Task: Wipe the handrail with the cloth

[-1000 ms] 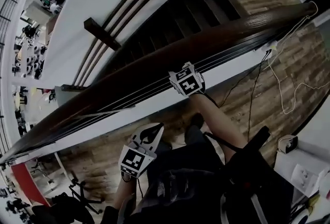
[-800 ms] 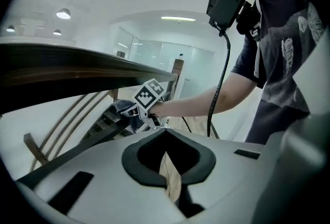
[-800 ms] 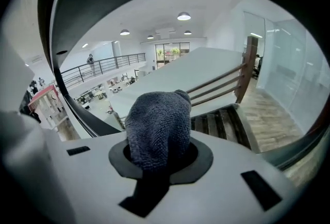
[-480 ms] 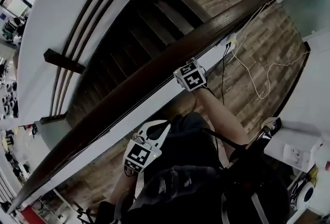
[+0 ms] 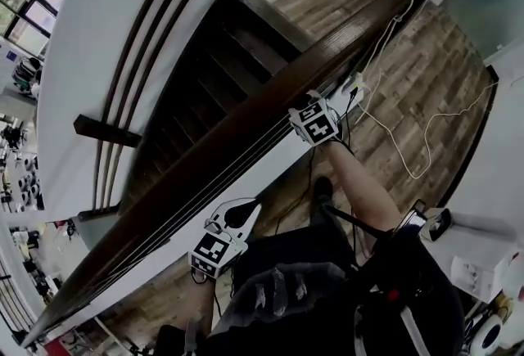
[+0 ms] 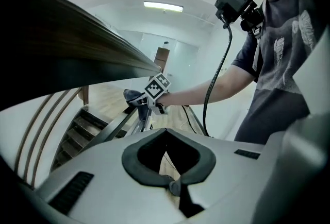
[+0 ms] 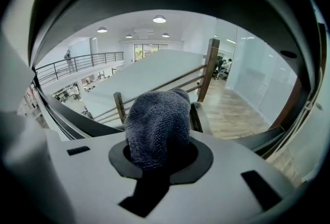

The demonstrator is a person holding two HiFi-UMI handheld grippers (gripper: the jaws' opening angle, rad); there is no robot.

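Two tongs show. The right tongs, far along the dark wooden handrail, are clamped on a bunched grey cloth held at the rail. The left tongs hang nearer, on the person's side of the rail and apart from it, tips together with nothing between them. Stairs lie beyond the rail.

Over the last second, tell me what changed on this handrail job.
The right gripper, shut on the grey terry cloth, slid further along the dark wooden handrail toward its far end, judging by the head view, which itself swung. Nothing was taken hold of or let go. The left gripper stayed shut and empty, below the rail.
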